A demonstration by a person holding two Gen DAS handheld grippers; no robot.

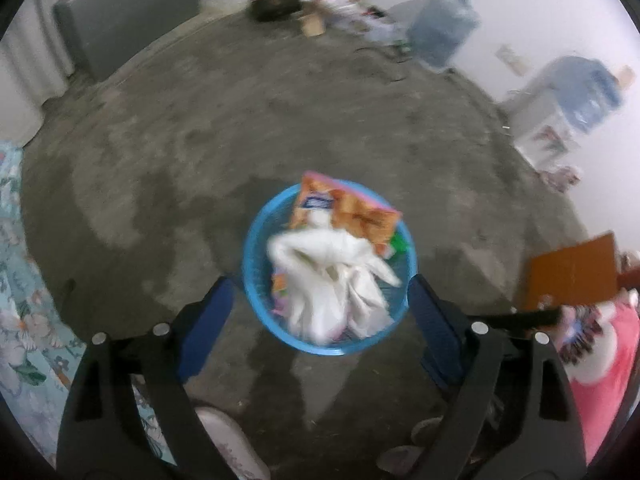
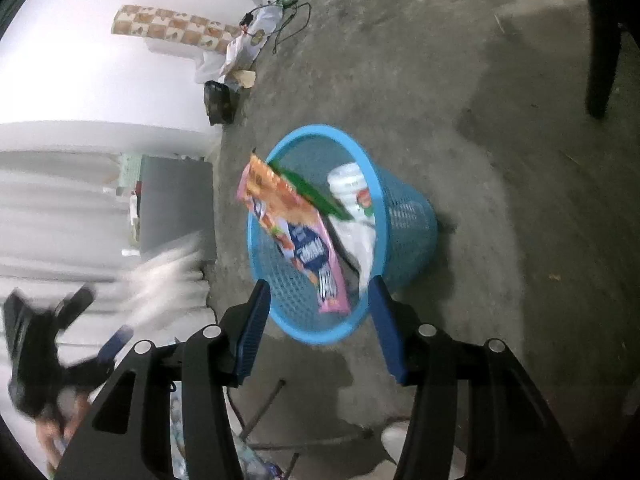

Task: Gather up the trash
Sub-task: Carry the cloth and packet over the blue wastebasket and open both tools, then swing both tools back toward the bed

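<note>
A blue mesh waste basket (image 1: 256,248) stands on the concrete floor; it also shows in the right wrist view (image 2: 408,224). It holds an orange and pink snack wrapper (image 1: 348,212) (image 2: 296,236), a crumpled white plastic bag (image 1: 332,280) (image 2: 356,216) and a green packet (image 2: 316,192). My left gripper (image 1: 320,320) is open and empty, hovering just above the basket. My right gripper (image 2: 320,324) is open and empty at the basket's near rim. The left gripper appears blurred in the right wrist view (image 2: 48,344).
Blue water jugs (image 1: 444,28) and scattered clutter (image 1: 320,8) line the far wall. A grey cabinet (image 1: 128,20) stands at the back left. A brown cardboard piece (image 1: 572,276) is at the right. A floral cloth (image 1: 20,280) lies at the left. A dark chair leg (image 2: 604,40) stands at top right.
</note>
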